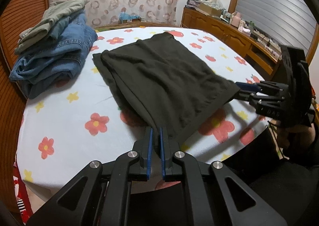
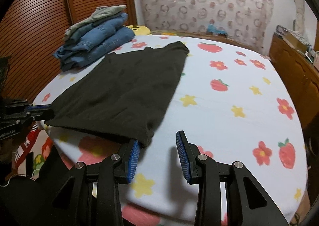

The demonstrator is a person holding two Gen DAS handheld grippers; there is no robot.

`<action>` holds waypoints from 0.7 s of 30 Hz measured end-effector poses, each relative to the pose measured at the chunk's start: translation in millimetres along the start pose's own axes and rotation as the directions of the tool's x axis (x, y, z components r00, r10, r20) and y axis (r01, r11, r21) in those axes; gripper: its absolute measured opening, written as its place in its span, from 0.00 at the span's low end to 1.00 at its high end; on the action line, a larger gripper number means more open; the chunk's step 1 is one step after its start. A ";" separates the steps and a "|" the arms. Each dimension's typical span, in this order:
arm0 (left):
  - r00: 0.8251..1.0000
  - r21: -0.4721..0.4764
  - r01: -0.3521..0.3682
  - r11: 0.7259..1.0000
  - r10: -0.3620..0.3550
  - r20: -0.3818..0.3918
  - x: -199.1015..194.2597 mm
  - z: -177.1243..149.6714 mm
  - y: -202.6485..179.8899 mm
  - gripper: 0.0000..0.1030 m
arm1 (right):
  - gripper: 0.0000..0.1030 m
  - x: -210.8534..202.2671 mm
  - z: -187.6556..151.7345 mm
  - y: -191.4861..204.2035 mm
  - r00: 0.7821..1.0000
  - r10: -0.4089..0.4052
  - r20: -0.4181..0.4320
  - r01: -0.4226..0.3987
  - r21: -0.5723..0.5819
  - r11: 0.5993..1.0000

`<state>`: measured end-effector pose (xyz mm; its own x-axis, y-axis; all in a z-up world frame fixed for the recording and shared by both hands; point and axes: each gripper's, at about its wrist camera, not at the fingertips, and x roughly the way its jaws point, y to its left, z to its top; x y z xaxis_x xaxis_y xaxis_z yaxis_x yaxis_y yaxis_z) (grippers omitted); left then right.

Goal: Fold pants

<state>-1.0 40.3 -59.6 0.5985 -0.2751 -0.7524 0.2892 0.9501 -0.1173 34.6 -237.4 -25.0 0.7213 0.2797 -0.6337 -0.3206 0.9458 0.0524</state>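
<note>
Pinching the near left corner of the black pants (image 1: 159, 74), the left gripper (image 1: 156, 132) has its pads pressed together on the hem.

The pants lie folded flat on the flowered bedsheet (image 2: 229, 110), beside a stack of folded jeans (image 2: 95, 40). The right gripper (image 2: 157, 146) stands spread at the other near corner, apparently touching but not clamping. The cloth looks soft, light and limp; corners are the best hold.
</note>
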 end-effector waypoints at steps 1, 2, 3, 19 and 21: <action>1.000 -0.001 0.000 1.000 0.000 -0.004 1.4 -1.2 0.0 0.08 | 0.37 0.9 -0.4 0.3 1.000 0.003 -0.005 -0.003 0.002 1.000; 1.000 -0.005 -0.001 1.000 0.001 -0.009 3.0 -2.6 0.6 0.08 | 0.37 1.3 -1.6 0.3 1.000 0.008 -0.010 -0.008 0.005 1.000; 1.000 -0.009 -0.004 1.000 0.003 -0.012 3.9 -3.8 1.7 0.08 | 0.37 1.4 -2.5 0.4 1.000 0.016 -0.014 -0.016 0.008 1.000; 0.998 -0.034 -0.043 0.998 0.045 0.054 -0.2 27.7 22.3 0.45 | 0.37 -26.5 6.7 -10.2 0.996 0.059 0.065 -0.058 -0.013 0.998; 0.997 -0.028 -0.047 0.998 0.049 0.052 5.6 34.0 23.9 0.49 | 0.37 -26.7 8.8 -10.7 0.996 0.057 0.074 -0.056 -0.013 0.998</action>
<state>34.7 56.4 -44.7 0.6498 -0.2358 -0.7226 0.2395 0.9658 -0.0998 24.2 -253.5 -1.8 0.7456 0.3443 -0.5706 -0.3686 0.9264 0.0774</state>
